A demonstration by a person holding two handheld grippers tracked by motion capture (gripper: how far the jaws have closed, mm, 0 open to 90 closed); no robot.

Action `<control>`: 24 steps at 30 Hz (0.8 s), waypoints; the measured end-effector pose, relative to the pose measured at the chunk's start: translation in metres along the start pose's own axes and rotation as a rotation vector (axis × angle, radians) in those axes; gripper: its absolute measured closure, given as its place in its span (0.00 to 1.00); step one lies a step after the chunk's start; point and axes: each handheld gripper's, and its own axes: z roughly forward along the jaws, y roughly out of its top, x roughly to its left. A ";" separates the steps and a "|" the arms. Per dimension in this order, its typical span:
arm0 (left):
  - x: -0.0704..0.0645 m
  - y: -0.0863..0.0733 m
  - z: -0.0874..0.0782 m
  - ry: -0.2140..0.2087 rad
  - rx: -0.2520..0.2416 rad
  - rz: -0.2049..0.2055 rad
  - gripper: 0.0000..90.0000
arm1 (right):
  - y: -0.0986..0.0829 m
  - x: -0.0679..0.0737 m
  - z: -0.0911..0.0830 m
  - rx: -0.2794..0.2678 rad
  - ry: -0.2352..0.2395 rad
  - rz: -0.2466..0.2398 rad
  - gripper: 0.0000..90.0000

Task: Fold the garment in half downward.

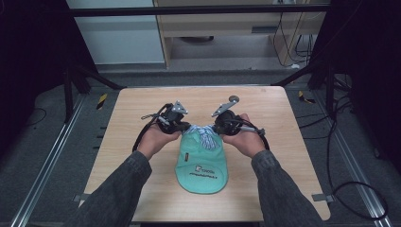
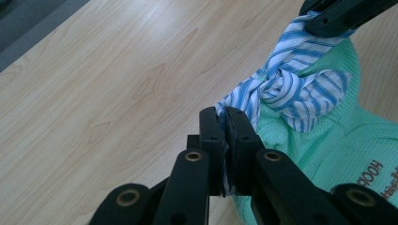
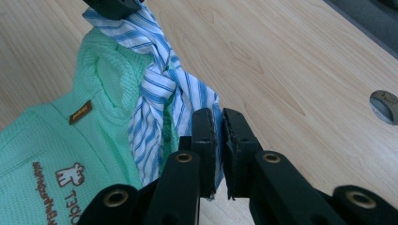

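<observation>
I was in the middle of working the knot in the striped ties of a small mint-green bib (image 1: 202, 163), and I judged the step to be the pull itself: each claw had one tie end and the knot sat between them. My left gripper (image 2: 225, 123) was clamped nearly flat, with only the thin blue-and-white fabric of the left tie end (image 2: 237, 101) pinched between its jaws. My right gripper (image 3: 218, 123) was closed the same way on the right tie end (image 3: 206, 101), a sliver of cloth showing in the narrow gap. From above, the two grippers stood close together just beyond the bib's neck, left gripper (image 1: 182, 126) and right gripper (image 1: 218, 126) facing each other.

The knot (image 2: 281, 84) looked loosely formed, a single crossing with slack folds around it. Whether I meant to tighten or undo it I could not tell from this; either way, the next move called for drawing the hands apart evenly and low, so the light bib did not drag across the table (image 1: 142, 109).

The bib lay flat near the middle of the wooden table, rounded end toward me, waffle-textured, with a small brown label and brown printed lettering with a little animal figure.
</observation>
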 end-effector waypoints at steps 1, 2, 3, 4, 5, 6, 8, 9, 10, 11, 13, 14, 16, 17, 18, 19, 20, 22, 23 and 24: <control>0.000 0.001 0.000 0.002 -0.003 -0.002 0.96 | 0.000 -0.001 0.000 0.000 -0.001 0.001 0.93; 0.000 0.002 0.000 0.005 -0.004 0.001 0.96 | -0.001 -0.002 -0.001 0.000 -0.001 0.003 0.93; 0.000 0.003 0.001 0.008 -0.007 0.000 0.96 | -0.002 -0.003 -0.001 -0.005 0.000 0.005 0.93; -0.001 0.004 0.000 0.013 -0.009 0.002 0.96 | -0.002 -0.004 -0.001 -0.007 0.000 0.004 0.93; -0.002 0.005 0.000 0.020 -0.012 0.006 0.96 | -0.002 -0.004 -0.002 -0.006 -0.004 0.003 0.93; -0.003 0.006 0.001 0.021 -0.011 0.012 0.96 | -0.002 -0.005 -0.002 -0.009 -0.007 -0.003 0.93; -0.004 0.008 0.001 0.022 -0.009 0.020 0.96 | -0.002 -0.006 -0.003 -0.007 -0.015 -0.014 0.93; -0.004 0.008 0.001 0.023 -0.009 0.021 0.96 | -0.001 -0.007 -0.004 -0.011 -0.018 -0.013 0.93; -0.004 0.008 0.001 0.023 -0.015 0.016 0.96 | -0.001 -0.007 -0.004 -0.011 -0.018 -0.013 0.93; -0.003 0.008 0.001 0.022 -0.020 0.012 0.96 | -0.001 -0.008 -0.004 -0.011 -0.017 -0.014 0.93; -0.002 0.008 0.000 0.020 -0.020 0.009 0.96 | 0.000 -0.009 -0.005 -0.013 -0.018 -0.010 0.93; -0.001 0.008 0.000 0.021 -0.021 0.010 0.96 | 0.000 -0.010 -0.005 -0.017 -0.014 -0.010 0.93; -0.001 0.008 -0.001 0.023 -0.023 0.011 0.96 | 0.001 -0.009 -0.006 -0.016 -0.016 -0.018 0.93; -0.001 0.008 -0.001 0.024 -0.025 0.011 0.96 | 0.002 -0.009 -0.006 -0.015 -0.017 -0.020 0.93; 0.000 0.008 -0.001 0.022 -0.029 0.011 0.96 | 0.002 -0.009 -0.005 -0.017 -0.016 -0.020 0.93; 0.000 0.008 -0.002 0.022 -0.030 0.011 0.96 | 0.003 -0.010 -0.006 -0.016 -0.018 -0.021 0.93; 0.001 0.008 -0.002 0.022 -0.030 0.011 0.96 | 0.003 -0.010 -0.006 -0.017 -0.019 -0.023 0.93; 0.002 0.008 -0.003 0.026 -0.028 0.010 0.96 | 0.004 -0.011 -0.006 -0.021 -0.020 -0.024 0.93; 0.002 0.008 -0.003 0.027 -0.028 0.012 0.96 | 0.005 -0.012 -0.007 -0.021 -0.021 -0.027 0.93; 0.003 0.009 -0.004 0.028 -0.029 0.012 0.96 | 0.005 -0.012 -0.007 -0.024 -0.022 -0.027 0.93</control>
